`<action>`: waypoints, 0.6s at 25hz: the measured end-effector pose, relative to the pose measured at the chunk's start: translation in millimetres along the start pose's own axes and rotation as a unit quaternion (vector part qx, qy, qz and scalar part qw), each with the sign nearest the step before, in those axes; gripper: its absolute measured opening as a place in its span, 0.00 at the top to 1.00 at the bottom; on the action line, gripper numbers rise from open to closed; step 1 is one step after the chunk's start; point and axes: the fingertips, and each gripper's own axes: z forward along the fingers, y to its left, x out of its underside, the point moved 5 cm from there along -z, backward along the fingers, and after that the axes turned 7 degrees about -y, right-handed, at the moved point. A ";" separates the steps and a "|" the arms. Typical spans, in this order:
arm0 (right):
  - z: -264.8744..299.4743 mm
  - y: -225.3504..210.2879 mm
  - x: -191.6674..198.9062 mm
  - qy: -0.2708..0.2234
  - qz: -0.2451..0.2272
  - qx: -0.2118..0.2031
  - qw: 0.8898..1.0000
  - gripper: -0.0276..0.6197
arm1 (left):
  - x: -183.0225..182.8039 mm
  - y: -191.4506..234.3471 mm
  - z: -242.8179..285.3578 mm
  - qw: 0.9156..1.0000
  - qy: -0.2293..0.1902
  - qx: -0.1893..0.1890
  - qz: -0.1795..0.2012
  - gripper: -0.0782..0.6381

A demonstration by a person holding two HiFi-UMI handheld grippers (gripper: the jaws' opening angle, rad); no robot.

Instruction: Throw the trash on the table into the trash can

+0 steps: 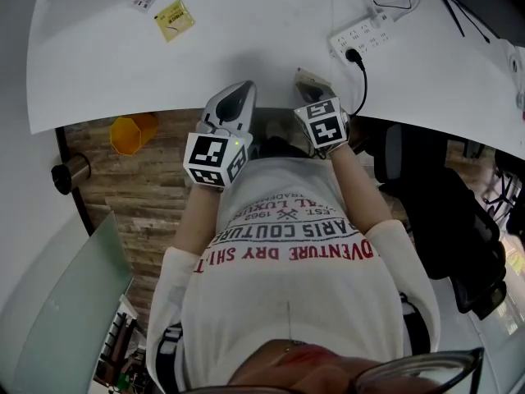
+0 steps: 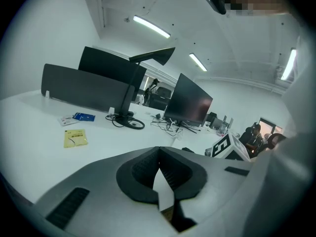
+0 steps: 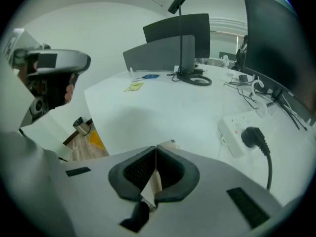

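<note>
Right gripper view: my right claw (image 3: pixel 156 147) is clamped on a thin paper scrap (image 3: pixel 154 184), which I judge light and floppy, best pinched along its edge.

The shirt (image 1: pixel 287 245) reads, upside down, "COUTURE", "DRY" and "1962".

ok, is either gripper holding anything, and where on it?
Right gripper is shut on a beige wrapper, pinched at its near edge. Left gripper is shut on nothing.
</note>
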 end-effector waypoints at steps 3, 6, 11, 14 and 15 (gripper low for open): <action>-10.0 18.2 -27.3 -0.033 -0.018 -0.024 0.999 0.92 | -5.8 4.2 -17.8 1.000 -0.016 -0.026 0.004 0.86; -14.0 45.1 -60.9 -0.064 -0.057 -0.051 0.995 0.92 | -15.7 14.8 -44.6 0.997 -0.042 -0.063 0.006 0.86; -4.0 101.9 -115.7 -0.105 -0.106 -0.102 0.984 0.92 | -25.8 53.9 -102.7 0.988 -0.076 -0.131 0.008 0.86; 10.9 143.9 -150.6 -0.126 -0.128 -0.136 0.974 0.92 | -30.3 90.8 -141.4 0.980 -0.096 -0.177 0.001 0.86; 16.0 161.4 -161.1 -0.131 -0.136 -0.148 0.971 0.92 | -31.4 103.7 -155.8 0.977 -0.101 -0.189 -0.003 0.86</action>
